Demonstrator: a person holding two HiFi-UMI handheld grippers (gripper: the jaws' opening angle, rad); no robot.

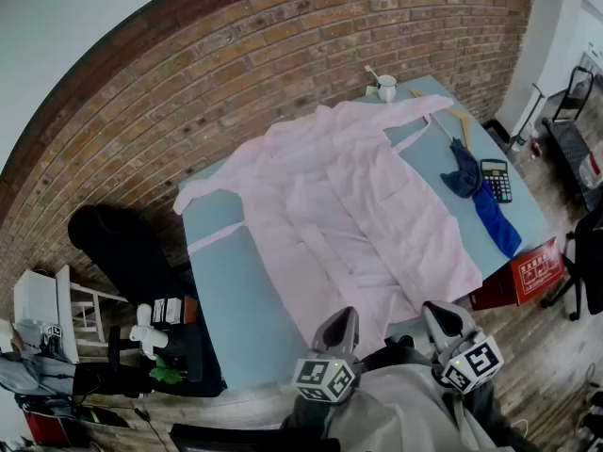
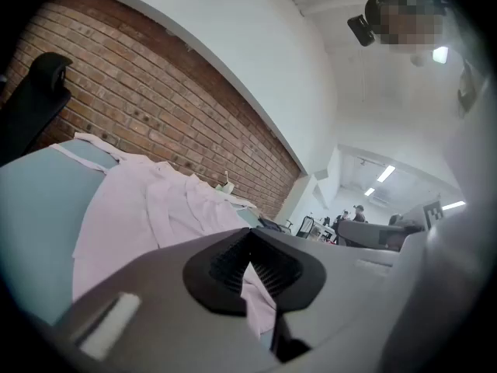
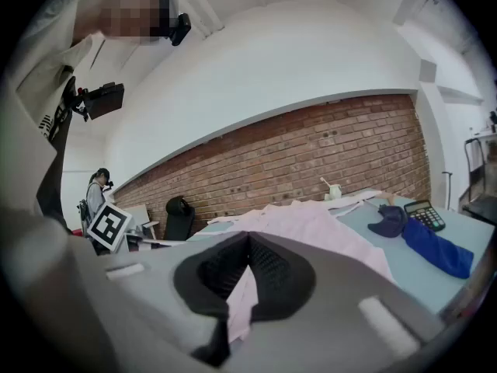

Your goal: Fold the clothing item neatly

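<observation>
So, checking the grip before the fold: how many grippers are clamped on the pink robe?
2. The left gripper is shut on the robe at its near hem; the right gripper is shut on the same hem, further to the right.

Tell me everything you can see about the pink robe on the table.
The pink robe looks like thin, soft cloth, lightly creased. It lies spread open and mostly flat across the light blue table, with one sleeve stretched out to each side and narrow ties trailing off it. At the table's near edge, the left gripper and the right gripper are each shut on its hem.
</observation>
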